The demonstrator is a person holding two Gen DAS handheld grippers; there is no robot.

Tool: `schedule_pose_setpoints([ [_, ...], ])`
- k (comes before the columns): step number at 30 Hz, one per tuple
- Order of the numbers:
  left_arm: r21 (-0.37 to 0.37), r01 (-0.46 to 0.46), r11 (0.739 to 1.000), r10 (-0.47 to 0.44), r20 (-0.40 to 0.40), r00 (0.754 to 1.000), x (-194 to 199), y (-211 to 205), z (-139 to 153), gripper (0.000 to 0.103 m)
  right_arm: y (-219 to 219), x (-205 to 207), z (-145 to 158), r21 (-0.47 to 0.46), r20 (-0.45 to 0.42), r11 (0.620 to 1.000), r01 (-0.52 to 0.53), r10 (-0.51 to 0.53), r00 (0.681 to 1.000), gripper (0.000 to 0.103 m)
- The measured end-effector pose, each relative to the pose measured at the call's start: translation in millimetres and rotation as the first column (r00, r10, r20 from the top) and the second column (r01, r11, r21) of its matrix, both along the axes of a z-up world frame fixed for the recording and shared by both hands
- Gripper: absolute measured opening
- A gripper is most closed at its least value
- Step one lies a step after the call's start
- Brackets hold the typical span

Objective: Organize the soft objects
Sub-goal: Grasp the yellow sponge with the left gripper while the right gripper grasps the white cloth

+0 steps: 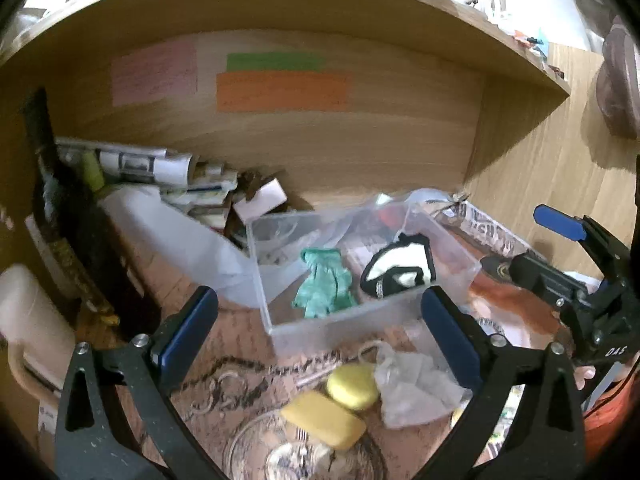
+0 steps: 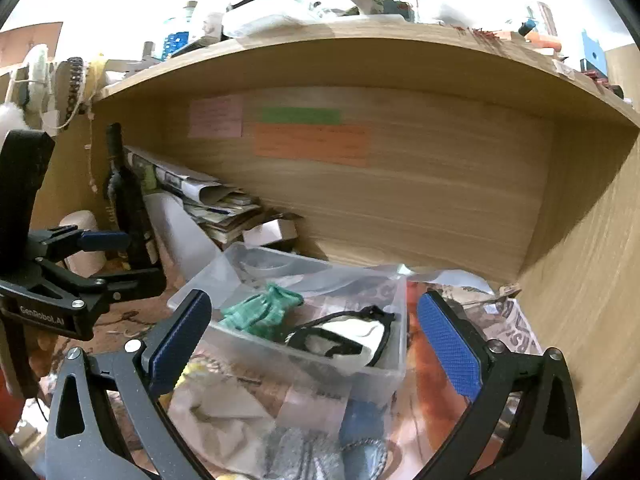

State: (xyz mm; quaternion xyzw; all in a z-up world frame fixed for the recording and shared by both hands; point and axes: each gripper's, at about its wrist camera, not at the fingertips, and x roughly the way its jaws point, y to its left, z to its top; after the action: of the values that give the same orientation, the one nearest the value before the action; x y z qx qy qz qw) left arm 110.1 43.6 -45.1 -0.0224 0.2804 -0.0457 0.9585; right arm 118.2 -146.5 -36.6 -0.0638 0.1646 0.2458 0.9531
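A clear plastic bin [image 1: 340,326] [image 2: 320,364] stands on the desk under a wooden shelf. In it lie a green glove [image 1: 326,284] [image 2: 260,312] and a black-and-white cloth piece [image 1: 400,270] [image 2: 344,338]. My left gripper [image 1: 320,332] is open and empty, just in front of the bin. Below it lie two yellow sponges [image 1: 340,404] and a crumpled clear bag [image 1: 416,388]. My right gripper [image 2: 316,340] is open and empty, its jaws on either side of the bin's near part. Grey and blue fabric [image 2: 332,444] and a beige cloth [image 2: 224,412] lie below it.
A dark bottle [image 1: 60,208] [image 2: 128,208], stacked papers [image 1: 160,172] [image 2: 216,204] and a white container [image 1: 28,320] crowd the left. Shelf walls close the back and right. Newspaper [image 2: 512,320] lies at the right. A glass dish [image 1: 304,448] sits near the front.
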Motion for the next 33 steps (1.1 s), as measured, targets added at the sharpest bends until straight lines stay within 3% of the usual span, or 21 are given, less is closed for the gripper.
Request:
schedule_pose_setpoints([
  [9,0.026,-0.026,0.999,0.029,-0.134,0.991,-13.8,5.4,-50.3,0.103,12.7,-10.2,-31.9,0.014,-0.136,0.998,-0.064,0.065,0.989,0.103],
  [17,-0.005,-0.023,1.000,0.022,-0.241,0.970,-22.9,1.5,-97.8,0.103,26.8,-13.8,-71.6,-0.008,-0.265,0.995,-0.095,0.089,0.960,0.103],
  [21,0.001,-0.036,0.999,0.035,-0.249,0.968,-21.2,-0.1,-108.1,0.103,33.5,-8.6,-84.1,0.011,-0.337,0.991,-0.136,0.132,0.932,0.102],
  [26,-0.023,-0.050,0.998,0.043,-0.229,0.973,-18.9,-0.2,-109.5,0.101,44.3,-2.8,-92.8,0.017,-0.391,0.983,-0.183,0.175,0.904,0.076],
  [29,-0.022,-0.041,0.999,0.034,-0.231,0.972,-14.0,-2.8,-110.3,0.088,47.3,2.1,-97.8,0.040,-0.429,0.977,-0.209,0.206,0.880,0.059],
  [33,-0.077,-0.020,0.997,0.000,-0.247,0.969,-7.2,-2.7,-112.6,0.073,49.7,8.4,-105.0,0.051,-0.470,0.974,-0.221,0.218,0.855,0.044],
])
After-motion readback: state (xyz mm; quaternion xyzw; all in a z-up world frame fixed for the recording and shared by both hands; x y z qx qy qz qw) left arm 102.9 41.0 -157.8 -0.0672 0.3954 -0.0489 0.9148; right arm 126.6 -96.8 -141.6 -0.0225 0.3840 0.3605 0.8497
